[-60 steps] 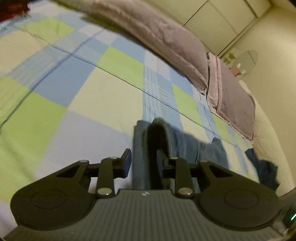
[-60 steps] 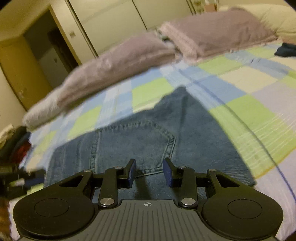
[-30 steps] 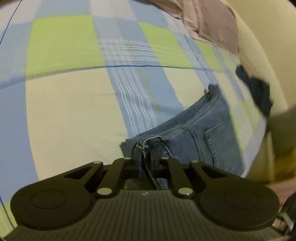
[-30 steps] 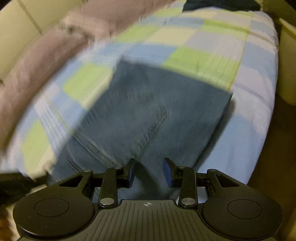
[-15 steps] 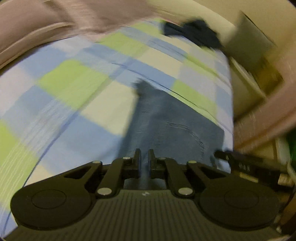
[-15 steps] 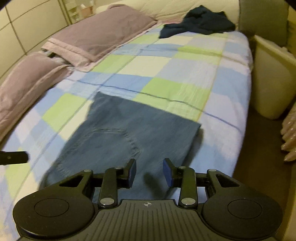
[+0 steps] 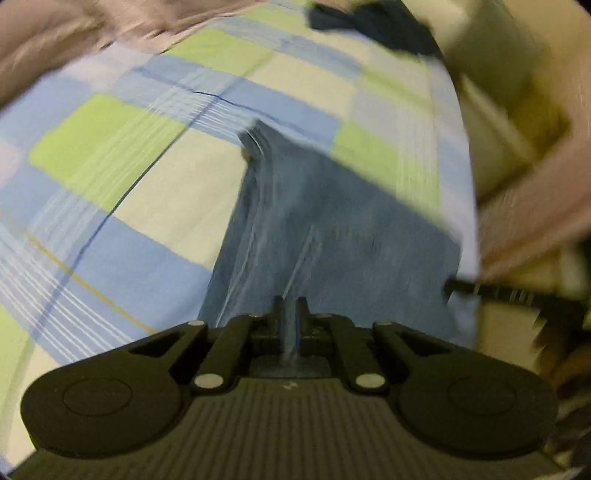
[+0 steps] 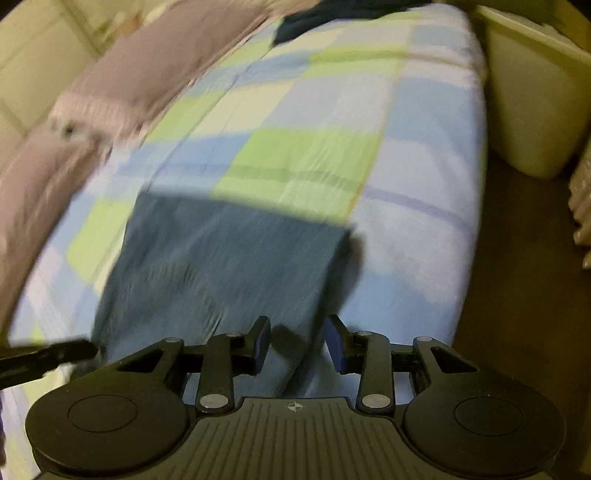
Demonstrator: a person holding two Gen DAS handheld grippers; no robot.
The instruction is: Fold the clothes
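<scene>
Folded blue jeans lie on the checked bedspread near the bed's side edge. My left gripper has a strip of denim pinched between its narrow jaws, which are just opening; the cloth runs from them up across the bed. In the right wrist view the jeans form a dark rectangle. My right gripper hangs open over their near right corner, with a fold of denim below the gap and the pads clear of it. Each gripper shows as a black bar in the other's view: right, left.
Mauve pillows line the far side of the bed. A dark blue garment lies crumpled at the bed's far end. A cream bin stands on the brown floor beside the bed's edge.
My left gripper closed on the jeans' edge and swung round with it, rolling. My right gripper slid toward the jeans' near right corner, staying open. Both views are now blurred.
</scene>
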